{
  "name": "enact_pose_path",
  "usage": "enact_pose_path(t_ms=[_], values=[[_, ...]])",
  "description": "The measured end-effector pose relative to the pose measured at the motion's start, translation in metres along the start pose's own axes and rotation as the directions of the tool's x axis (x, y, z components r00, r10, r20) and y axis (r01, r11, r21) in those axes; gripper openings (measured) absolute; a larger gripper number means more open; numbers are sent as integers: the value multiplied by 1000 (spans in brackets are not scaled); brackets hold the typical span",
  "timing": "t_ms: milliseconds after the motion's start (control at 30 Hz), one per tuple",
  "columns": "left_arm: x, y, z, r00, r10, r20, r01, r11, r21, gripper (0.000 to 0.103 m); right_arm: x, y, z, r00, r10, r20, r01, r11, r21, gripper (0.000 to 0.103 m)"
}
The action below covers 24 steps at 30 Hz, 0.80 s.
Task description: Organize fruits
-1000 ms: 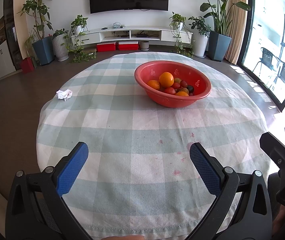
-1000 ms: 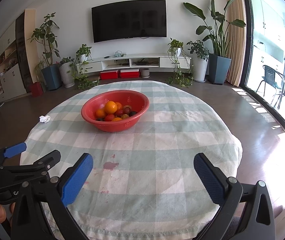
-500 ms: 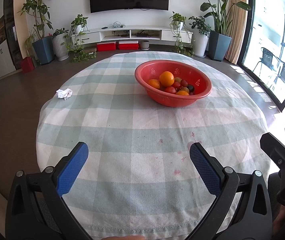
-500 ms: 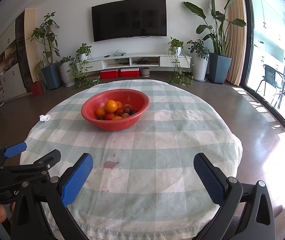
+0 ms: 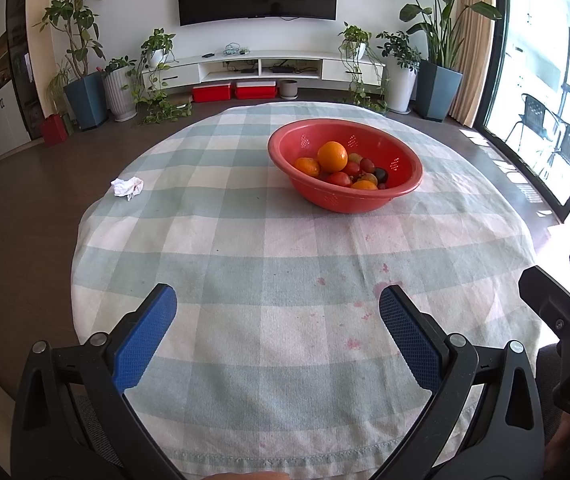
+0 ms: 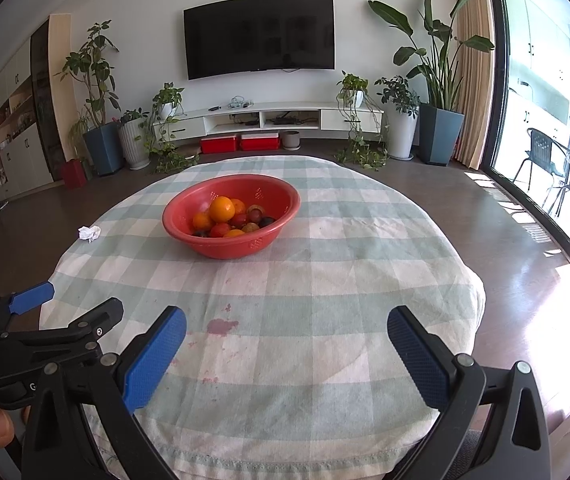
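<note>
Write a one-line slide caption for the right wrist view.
Open right gripper faces a red bowl of mixed fruit on a checked tablecloth.

Crumpled tissue (image 5: 126,188) on checked tablecloth (image 5: 245,248); wall TV (image 6: 259,36); potted plants (image 6: 437,92).

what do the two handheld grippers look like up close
Both match: the left gripper and the right gripper have black plastic frames with triangular cut-outs and silver bolts, and each finger ends in a blue textured pad. No cables or sleeves show.
</note>
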<state>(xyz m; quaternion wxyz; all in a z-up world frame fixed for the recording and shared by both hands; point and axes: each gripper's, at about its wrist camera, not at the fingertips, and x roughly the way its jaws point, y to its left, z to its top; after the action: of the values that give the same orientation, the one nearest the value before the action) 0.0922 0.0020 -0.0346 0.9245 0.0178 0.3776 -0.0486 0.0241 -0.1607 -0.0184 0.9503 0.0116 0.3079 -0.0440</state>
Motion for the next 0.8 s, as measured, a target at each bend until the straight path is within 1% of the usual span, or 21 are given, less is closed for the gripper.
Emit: enact_pose_path(t_ms=[800], values=[[1,1,0,1000,2,-2,-2,1000,0,103,-2,0,0,1000,1,-16,-1,1000,0,103]])
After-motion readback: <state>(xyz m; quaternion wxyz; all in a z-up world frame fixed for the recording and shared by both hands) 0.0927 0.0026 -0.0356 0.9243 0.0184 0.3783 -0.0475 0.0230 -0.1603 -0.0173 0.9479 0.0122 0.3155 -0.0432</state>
